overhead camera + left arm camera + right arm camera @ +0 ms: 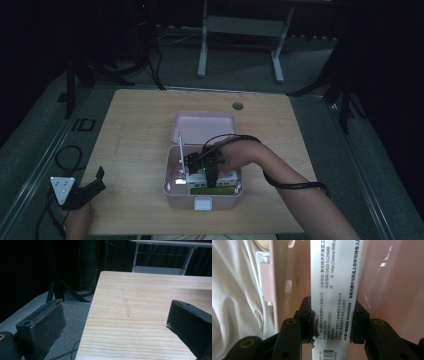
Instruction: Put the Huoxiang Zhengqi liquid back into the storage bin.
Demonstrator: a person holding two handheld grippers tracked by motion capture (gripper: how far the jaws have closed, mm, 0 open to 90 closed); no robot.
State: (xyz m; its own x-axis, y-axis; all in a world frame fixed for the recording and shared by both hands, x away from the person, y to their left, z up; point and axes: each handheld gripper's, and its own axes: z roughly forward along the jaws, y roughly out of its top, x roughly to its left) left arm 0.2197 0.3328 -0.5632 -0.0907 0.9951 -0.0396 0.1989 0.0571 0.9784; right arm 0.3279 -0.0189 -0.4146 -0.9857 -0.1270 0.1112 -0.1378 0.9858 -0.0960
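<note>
High view is showing a wooden table [140,125] in the middle of the frame, with a pink box [172,192] sitting near its lower centre and the box's lid [204,127] lying open behind it toward the top of the frame. A person's right forearm is reaching in from the lower right, and the right gripper [212,177] is pointing down into the box, among white cartons and a green one [210,190]. At the lower left of the frame, the left gripper [97,180] is resting at the table's edge, well apart from the box.

Right gripper view is looking along its two black jaws, which are pressing on both sides of a white printed carton [333,295] running up the centre of the frame; the pink box wall [387,285] is rising on the right, and white cloth [237,302] is lying at the left.

Left gripper view is showing its jaws standing wide apart, nothing between them, with bare table [150,302] filling the centre and right of the frame and grey floor [72,312] at the lower left.
</note>
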